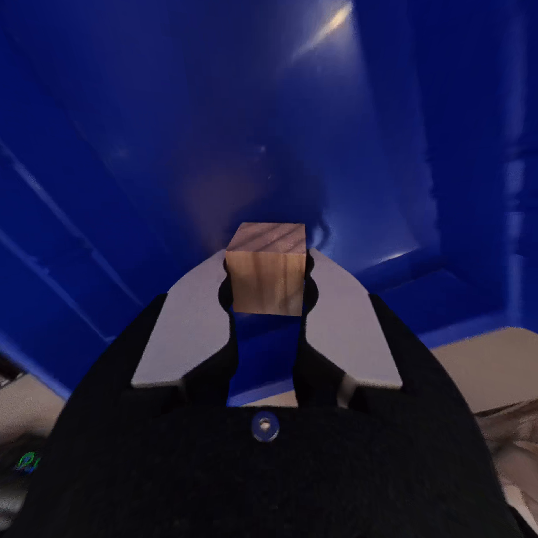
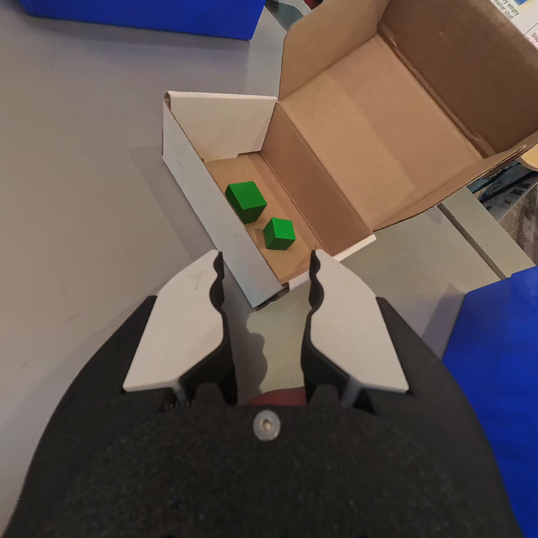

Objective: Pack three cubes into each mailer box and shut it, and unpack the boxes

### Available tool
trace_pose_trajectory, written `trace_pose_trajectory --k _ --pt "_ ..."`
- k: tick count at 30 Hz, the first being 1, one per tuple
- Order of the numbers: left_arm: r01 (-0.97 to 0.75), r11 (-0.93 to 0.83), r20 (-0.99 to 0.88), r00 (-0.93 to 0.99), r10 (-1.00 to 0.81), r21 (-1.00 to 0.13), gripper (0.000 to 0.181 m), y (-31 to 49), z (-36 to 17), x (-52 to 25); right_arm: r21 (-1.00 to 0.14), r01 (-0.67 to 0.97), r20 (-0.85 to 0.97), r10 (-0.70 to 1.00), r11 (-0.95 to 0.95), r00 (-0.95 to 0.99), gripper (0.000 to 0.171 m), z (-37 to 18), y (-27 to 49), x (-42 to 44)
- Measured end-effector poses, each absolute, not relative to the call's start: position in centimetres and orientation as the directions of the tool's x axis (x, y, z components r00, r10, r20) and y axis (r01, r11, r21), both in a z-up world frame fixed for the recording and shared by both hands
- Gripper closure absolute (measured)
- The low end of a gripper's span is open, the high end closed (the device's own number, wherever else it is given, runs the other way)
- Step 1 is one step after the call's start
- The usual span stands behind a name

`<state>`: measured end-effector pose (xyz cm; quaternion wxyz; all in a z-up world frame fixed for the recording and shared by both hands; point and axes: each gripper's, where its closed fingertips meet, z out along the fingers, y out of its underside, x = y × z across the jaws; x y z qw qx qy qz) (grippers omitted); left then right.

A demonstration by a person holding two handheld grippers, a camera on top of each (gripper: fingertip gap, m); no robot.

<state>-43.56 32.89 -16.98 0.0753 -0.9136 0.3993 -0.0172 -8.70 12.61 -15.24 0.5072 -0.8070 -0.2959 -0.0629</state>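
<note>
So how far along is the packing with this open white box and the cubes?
Done: two green cubes lie apart on the floor of the open mailer box. In hand: the left tool is shut on a wooden cube over the blue bin; whether it is coming or going I cannot tell. The right tool hangs open and empty near the box. Left: the lid is not shut.

Mailer box lid — cut off at the right edge.

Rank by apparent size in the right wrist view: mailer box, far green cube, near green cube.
1. Mailer box, by far the largest.
2. Far green cube.
3. Near green cube, slightly smaller-looking although nearer the camera, so probably truly smaller.
</note>
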Motion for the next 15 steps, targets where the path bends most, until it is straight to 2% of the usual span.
trace_pose_trajectory --k 3,5,7,10,13,15 --pt "-0.722 -0.597 0.052 0.621 -0.782 -0.350 0.136 31.8 -11.1 -38.9 -0.779 0.542 0.403 0.411 -0.314 0.817 0.115 -15.4 12.7 -8.4" --pt "-0.739 -0.477 0.096 0.495 -0.863 -0.476 0.136 29.0 -6.5 -33.6 -0.782 0.541 0.401 0.414 -0.309 0.817 0.114 -15.3 12.8 -8.3" --pt "-0.796 -0.308 0.048 0.333 -0.942 -0.522 0.136 25.6 -3.8 -28.4 -0.790 0.534 0.385 0.434 -0.301 0.815 0.109 -15.1 12.7 -8.5" --pt "-0.898 -0.056 -0.063 0.092 -0.994 -0.436 0.135 21.3 -4.4 -21.8 -0.821 0.492 0.327 0.467 -0.290 0.821 0.103 -14.3 12.5 -8.9" --pt "-0.940 0.210 -0.203 -0.158 -0.966 -0.268 0.136 20.2 -7.7 -17.3 -0.847 0.462 0.318 0.446 -0.263 0.837 0.105 -13.5 12.7 -8.4" --pt "-0.928 0.320 -0.177 -0.288 -0.941 -0.192 0.136 19.2 -10.4 -15.3 -0.844 0.459 0.309 0.446 -0.277 0.840 0.105 -14.0 12.8 -7.9"
